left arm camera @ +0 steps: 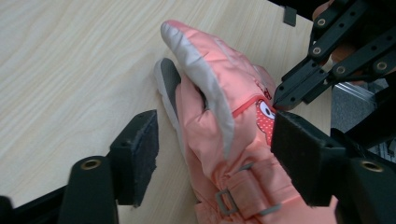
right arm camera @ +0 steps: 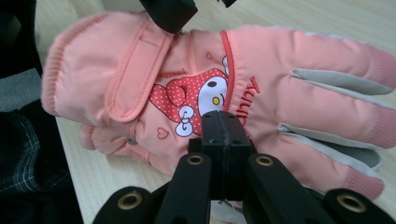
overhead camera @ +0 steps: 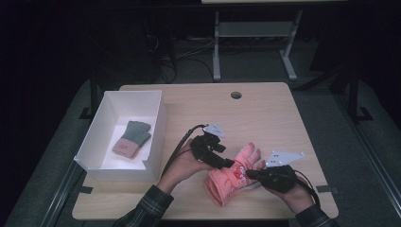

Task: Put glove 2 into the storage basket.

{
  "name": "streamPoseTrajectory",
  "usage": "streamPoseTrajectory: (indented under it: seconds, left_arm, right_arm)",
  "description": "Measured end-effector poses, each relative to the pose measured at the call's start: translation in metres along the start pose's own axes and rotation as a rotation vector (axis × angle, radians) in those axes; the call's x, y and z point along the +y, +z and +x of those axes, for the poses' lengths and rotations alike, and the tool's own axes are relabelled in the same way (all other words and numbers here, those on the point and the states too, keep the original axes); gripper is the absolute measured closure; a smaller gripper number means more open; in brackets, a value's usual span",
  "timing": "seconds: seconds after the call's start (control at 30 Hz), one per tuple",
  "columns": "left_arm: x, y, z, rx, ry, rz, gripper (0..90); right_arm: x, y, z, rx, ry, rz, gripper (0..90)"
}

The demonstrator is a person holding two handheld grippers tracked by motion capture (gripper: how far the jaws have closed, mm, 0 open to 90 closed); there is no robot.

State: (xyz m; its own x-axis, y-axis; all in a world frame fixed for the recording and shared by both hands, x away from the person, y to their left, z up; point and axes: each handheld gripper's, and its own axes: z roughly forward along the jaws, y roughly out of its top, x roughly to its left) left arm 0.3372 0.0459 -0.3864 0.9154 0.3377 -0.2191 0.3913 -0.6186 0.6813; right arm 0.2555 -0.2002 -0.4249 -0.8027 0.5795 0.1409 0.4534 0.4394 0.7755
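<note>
Left hand-held gripper: jaws spread wide, one on each side of the pink glove at its cuff end; in the left gripper view one pad stands clear of the fabric, the other sits at the strap side.

Right hand-held gripper: jaws pressed together, no gap between the pads; tip lies against the printed back of the glove. Whether fabric is pinched between them cannot be told.

Pink glove: padded, grey panels between fingers, cartoon print and strap on the back. Lies flat on the surface, front right of centre, fingers pointing away from the person, cuff toward the near edge.

White box: open-topped, rectangular, at the left side of the surface, its outer wall at the left edge. Holds one small glove, grey fingers and pink cuff, lying on the box floor toward the near right; the rest of the floor is bare.

Open room: far half of the surface is bare wood up to a round cable hole near the far edge. Narrow strip of bare surface between box and left hand. Pink glove lies near the front edge, well apart from the right edge.
</note>
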Motion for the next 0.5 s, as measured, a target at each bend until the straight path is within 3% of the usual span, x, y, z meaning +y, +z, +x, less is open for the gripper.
streamPoseTrajectory:
  seconds: [0.37,0.5]
  left_arm:
    - [-0.001,0.018,-0.003,0.012,0.007,0.038,22.3]
    - [-0.006,0.035,-0.004,0.027,0.001,0.078,19.8]
  right_arm:
    - [-0.005,0.018,0.003,-0.02,-0.004,0.075,90.0]
    - [-0.007,0.023,0.006,-0.039,-0.018,0.101,90.0]
